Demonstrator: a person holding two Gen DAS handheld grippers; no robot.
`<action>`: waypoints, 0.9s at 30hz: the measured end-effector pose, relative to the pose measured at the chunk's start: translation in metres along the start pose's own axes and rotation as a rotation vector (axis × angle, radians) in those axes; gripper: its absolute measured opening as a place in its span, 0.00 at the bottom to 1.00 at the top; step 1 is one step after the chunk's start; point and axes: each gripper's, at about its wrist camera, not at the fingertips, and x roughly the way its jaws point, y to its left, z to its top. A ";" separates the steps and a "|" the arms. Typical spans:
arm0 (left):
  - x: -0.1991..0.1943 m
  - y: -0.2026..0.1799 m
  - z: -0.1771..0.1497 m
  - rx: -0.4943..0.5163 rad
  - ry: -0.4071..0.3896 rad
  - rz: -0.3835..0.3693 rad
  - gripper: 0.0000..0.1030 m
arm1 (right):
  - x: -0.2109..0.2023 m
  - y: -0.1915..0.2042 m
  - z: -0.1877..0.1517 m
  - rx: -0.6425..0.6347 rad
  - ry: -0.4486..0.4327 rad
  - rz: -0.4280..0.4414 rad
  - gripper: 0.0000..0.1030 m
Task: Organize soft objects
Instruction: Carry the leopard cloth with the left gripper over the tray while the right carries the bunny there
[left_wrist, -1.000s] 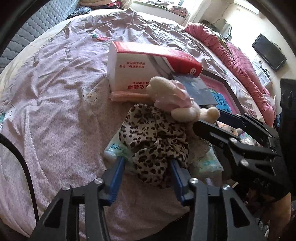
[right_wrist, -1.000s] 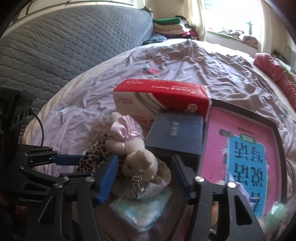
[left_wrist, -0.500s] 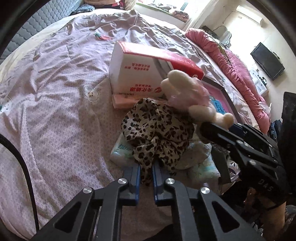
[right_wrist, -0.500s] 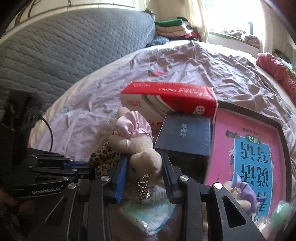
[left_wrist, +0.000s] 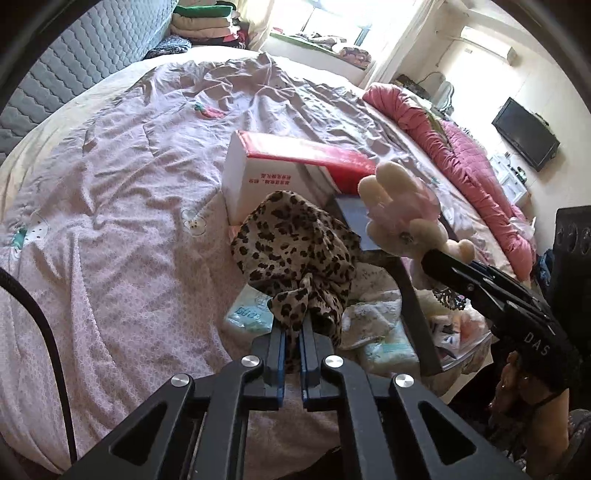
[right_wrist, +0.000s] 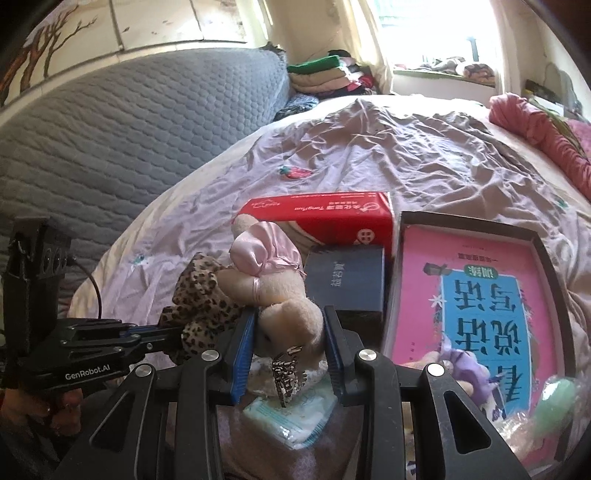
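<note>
My left gripper (left_wrist: 291, 338) is shut on a fold of a leopard-print cloth (left_wrist: 299, 247), which hangs bunched just above the bed; the same cloth (right_wrist: 201, 291) shows at the left of the right wrist view. My right gripper (right_wrist: 290, 339) is shut on a cream plush toy (right_wrist: 288, 314) in a pink satin dress, its pads pressing the toy's head. In the left wrist view that plush toy (left_wrist: 402, 214) sticks up at the right. Soft white packets (left_wrist: 247, 314) lie under both.
A red and white tissue box (left_wrist: 273, 173) and a dark blue book (right_wrist: 347, 284) lie just behind. A black tray (right_wrist: 546, 258) holds a pink book at right. A rolled pink blanket (left_wrist: 461, 166) edges the lilac bedsheet (left_wrist: 110, 221). A grey quilted headboard (right_wrist: 129, 129) stands at left.
Both grippers went from open to shut: the left closed on the leopard cloth, the right on the plush toy. Both then lifted, raising cloth and toy off the pile.
</note>
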 end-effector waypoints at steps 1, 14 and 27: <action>-0.002 -0.001 0.001 0.004 -0.008 0.003 0.05 | -0.002 0.000 0.000 0.003 -0.005 0.000 0.35; -0.025 -0.034 0.004 0.071 -0.056 0.015 0.05 | -0.032 -0.004 0.002 0.027 -0.052 -0.017 0.35; -0.045 -0.084 0.013 0.163 -0.099 0.011 0.05 | -0.089 -0.029 0.006 0.077 -0.130 -0.105 0.35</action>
